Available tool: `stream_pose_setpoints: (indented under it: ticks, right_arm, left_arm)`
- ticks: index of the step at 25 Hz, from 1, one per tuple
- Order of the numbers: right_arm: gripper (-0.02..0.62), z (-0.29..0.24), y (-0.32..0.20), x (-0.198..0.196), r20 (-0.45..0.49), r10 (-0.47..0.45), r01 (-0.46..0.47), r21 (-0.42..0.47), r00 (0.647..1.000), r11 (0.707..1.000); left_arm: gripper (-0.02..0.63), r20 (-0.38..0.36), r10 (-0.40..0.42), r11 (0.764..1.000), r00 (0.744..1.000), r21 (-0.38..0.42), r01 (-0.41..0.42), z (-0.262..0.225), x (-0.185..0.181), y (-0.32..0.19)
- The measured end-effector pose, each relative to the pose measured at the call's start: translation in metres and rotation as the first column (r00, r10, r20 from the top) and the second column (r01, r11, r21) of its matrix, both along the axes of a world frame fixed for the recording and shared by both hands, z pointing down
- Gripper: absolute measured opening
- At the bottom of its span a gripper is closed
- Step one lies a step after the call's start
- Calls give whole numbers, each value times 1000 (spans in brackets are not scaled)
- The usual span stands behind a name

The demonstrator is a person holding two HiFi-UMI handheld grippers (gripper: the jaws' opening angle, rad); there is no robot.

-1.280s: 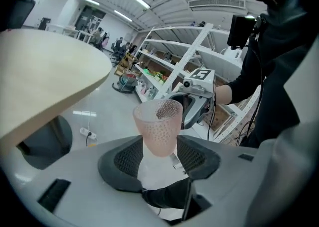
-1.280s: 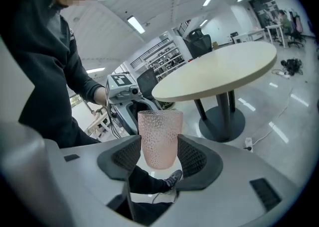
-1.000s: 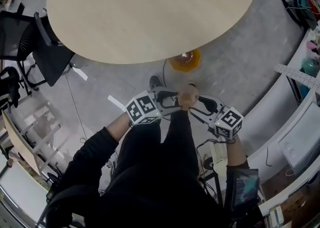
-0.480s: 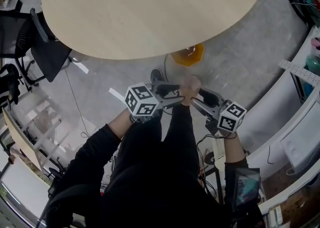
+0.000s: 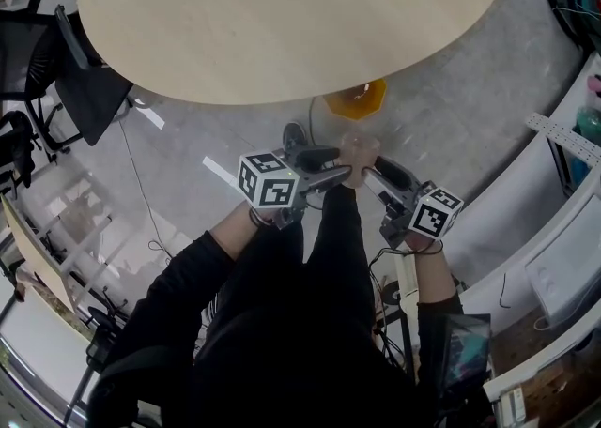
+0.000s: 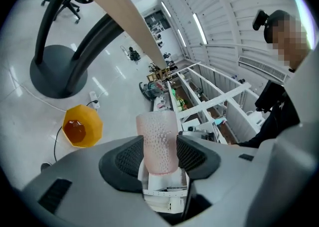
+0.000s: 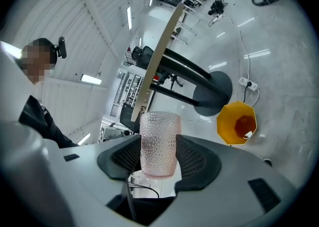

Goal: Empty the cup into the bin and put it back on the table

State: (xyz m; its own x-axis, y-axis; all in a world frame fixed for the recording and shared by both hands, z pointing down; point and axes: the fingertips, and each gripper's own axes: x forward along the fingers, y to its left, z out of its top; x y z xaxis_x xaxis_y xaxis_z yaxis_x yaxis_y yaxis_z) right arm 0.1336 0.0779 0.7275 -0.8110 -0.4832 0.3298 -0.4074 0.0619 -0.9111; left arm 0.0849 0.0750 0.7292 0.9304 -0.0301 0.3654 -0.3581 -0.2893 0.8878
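Observation:
A pink, dimpled, see-through cup (image 5: 357,152) hangs over the floor in front of the person's legs. Both grippers meet on it. My left gripper (image 5: 342,173) comes in from the left and my right gripper (image 5: 370,167) from the right. In the left gripper view the cup (image 6: 158,141) sits between the two black pads, which press on its sides. The right gripper view shows the same hold on the cup (image 7: 159,144). The yellow bin (image 5: 356,99) stands on the floor just beyond, half under the table's rim, with brownish contents inside (image 6: 76,129).
The round wooden table (image 5: 282,13) fills the top of the head view; its dark pedestal base (image 7: 219,91) shows beside the bin (image 7: 237,122). Black chairs (image 5: 80,88) stand at the left. A cable and a power strip (image 7: 248,85) lie on the floor. White benches (image 5: 554,229) run along the right.
Both grippers and the cup have moved a little forward, closer to the yellow bin. Their hold on the cup looks unchanged.

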Motion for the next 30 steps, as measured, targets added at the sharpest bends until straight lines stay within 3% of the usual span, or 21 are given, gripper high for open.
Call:
stream_pose_setpoints:
  ticks: [11, 20, 24, 30]
  right_arm:
    - [219, 20, -9, -2, 29, 111, -104, -175, 993, 979]
    - [219, 22, -19, -4, 52, 143, -128, -226, 988, 966]
    - [219, 32, -16, 1, 26, 186, -167, -331, 982, 929]
    - [219, 34, -21, 4, 21, 232, -208, -375, 972, 903]
  left_arm:
    - [219, 40, -137, 980, 990, -142, 142, 17, -6, -11]
    - [219, 80, -203, 950, 976, -224, 216, 22, -7, -16]
    - [219, 107, -240, 929, 965, -262, 260, 25, -6, -20]
    - [219, 140, -277, 901, 951, -306, 308, 27, -6, -26]
